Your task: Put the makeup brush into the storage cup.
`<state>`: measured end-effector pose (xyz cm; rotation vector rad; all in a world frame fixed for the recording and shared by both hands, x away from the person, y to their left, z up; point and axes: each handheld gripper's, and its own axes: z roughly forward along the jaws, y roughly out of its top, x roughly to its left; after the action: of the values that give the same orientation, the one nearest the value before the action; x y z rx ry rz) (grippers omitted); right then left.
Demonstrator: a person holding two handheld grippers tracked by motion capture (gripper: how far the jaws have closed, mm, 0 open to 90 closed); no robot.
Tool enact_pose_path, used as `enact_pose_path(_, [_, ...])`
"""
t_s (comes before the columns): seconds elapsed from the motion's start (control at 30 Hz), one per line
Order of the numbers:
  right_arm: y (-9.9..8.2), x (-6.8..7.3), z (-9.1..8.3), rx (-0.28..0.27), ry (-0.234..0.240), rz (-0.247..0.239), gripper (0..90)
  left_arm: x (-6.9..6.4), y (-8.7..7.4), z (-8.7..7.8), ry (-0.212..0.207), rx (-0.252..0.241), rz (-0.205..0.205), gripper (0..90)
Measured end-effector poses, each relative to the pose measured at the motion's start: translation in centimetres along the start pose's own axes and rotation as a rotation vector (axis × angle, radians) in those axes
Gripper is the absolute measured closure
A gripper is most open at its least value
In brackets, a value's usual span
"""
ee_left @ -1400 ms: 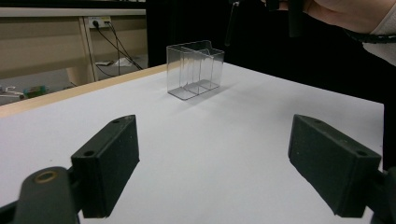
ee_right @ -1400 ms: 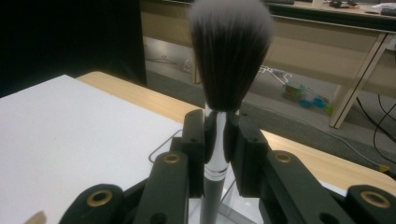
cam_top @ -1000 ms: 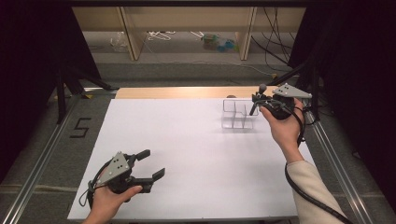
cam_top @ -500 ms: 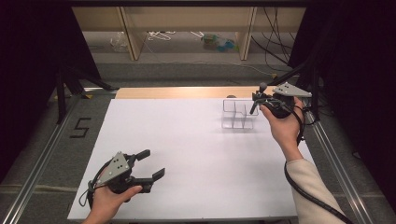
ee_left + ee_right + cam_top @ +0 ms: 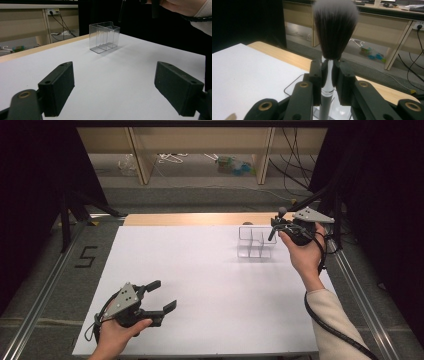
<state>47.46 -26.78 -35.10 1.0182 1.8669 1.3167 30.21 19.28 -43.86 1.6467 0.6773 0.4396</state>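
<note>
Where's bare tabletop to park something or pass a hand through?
Bare: the white table from its left edge across the middle, between the left gripper near the front edge and the clear organizer. Crowded: the far right corner, where the right gripper holds a makeup brush upright over the organizer.

The makeup brush (image 5: pixel 329 50) has dark bristles fading to white tips and a silver handle. The divided organizer box (image 5: pixel 104 37) is clear, the table (image 5: pixel 200 285) white with a pale wood edge.
</note>
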Motion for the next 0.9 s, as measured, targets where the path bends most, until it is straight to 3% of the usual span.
enact_pose_path(0.9, [0.15, -0.50, 0.40, -0.002, -0.012, 0.007, 77.5, -0.01, -0.03, 0.02, 0.000, -0.001, -0.008, 16.1])
